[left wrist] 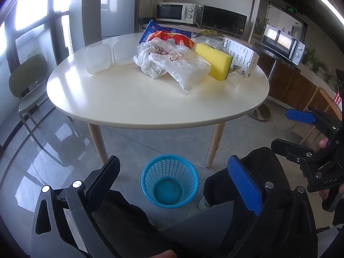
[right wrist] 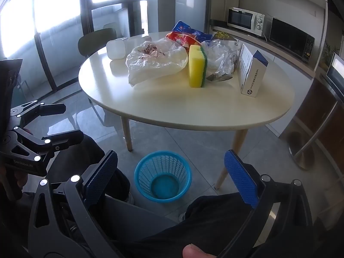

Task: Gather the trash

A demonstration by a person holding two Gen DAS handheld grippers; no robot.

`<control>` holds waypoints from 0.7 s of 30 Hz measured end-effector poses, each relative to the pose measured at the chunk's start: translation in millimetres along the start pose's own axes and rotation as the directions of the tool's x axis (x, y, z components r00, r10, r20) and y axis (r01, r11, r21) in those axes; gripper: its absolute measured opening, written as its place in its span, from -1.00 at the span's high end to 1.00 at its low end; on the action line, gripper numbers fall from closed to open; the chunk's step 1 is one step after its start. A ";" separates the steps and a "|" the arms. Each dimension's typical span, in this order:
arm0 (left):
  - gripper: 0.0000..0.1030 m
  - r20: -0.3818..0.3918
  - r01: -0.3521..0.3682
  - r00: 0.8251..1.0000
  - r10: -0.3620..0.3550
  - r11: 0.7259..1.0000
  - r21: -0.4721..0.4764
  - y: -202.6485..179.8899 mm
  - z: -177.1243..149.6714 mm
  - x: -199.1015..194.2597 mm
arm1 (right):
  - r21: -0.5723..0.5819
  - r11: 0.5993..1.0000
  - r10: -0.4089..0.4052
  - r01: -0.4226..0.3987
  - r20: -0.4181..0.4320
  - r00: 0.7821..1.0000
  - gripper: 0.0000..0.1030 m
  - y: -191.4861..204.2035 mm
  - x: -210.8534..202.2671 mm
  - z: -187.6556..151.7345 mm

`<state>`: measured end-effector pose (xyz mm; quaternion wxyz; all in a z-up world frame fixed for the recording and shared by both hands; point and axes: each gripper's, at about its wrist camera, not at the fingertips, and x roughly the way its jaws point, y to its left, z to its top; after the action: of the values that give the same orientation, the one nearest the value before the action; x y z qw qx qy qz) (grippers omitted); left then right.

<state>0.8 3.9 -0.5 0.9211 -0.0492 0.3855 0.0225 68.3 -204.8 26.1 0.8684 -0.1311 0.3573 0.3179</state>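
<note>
Below table (left wrist: 150,99), blue bin (left wrist: 169,179), sponge (left wrist: 214,61) beside bag (left wrist: 172,64)

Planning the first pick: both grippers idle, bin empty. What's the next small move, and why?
Probably bring the left gripper up and forward toward the crumpled white plastic bag. Both it and the right gripper are open, hold nothing, and sit low in front of the table. The blue wastebasket on the floor looks empty, and the bag lies closest to the table's near edge.
</note>
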 end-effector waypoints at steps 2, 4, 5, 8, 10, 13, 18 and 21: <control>-0.89 -0.002 -0.003 1.000 0.003 1.000 0.000 -0.9 0.4 2.3 | -0.002 1.000 0.001 -0.001 -0.001 1.000 -0.83 -0.4 0.3 4.1; -0.89 -0.003 -0.004 1.000 0.004 1.000 0.000 -1.2 -1.4 2.4 | -0.002 1.000 0.002 -0.002 -0.001 1.000 -0.83 -0.7 0.4 3.8; -0.89 -0.003 -0.004 1.000 0.004 1.000 0.000 -1.2 -1.5 2.2 | -0.001 1.000 0.000 0.000 -0.001 1.000 -0.83 -0.7 0.3 3.9; -0.89 -0.004 -0.001 1.000 0.001 1.000 -0.003 -0.7 -1.4 2.3 | -0.002 1.000 0.001 -0.001 -0.003 1.000 -0.83 -0.7 0.3 3.7; -0.89 -0.004 0.000 1.000 0.000 1.000 -0.005 -0.6 -1.8 2.0 | -0.003 1.000 0.000 0.000 -0.002 1.000 -0.83 0.0 0.1 3.6; -0.89 -0.003 -0.007 1.000 0.007 1.000 -0.001 -1.5 -2.2 1.3 | -0.004 1.000 0.001 -0.001 -0.002 1.000 -0.83 0.4 0.4 3.5; -0.89 -0.003 -0.007 1.000 0.007 1.000 0.001 -1.4 -2.1 1.2 | -0.004 1.000 0.003 -0.003 -0.002 1.000 -0.83 0.5 0.8 3.7; -0.89 -0.003 -0.007 1.000 0.007 1.000 0.001 -1.9 -1.5 1.6 | -0.005 1.000 0.002 -0.002 -0.001 1.000 -0.83 -0.1 0.6 4.2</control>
<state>1.0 1.8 -2.6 0.9205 -0.0474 0.3869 0.0256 71.0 -202.7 28.7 0.8675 -0.1332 0.3571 0.3196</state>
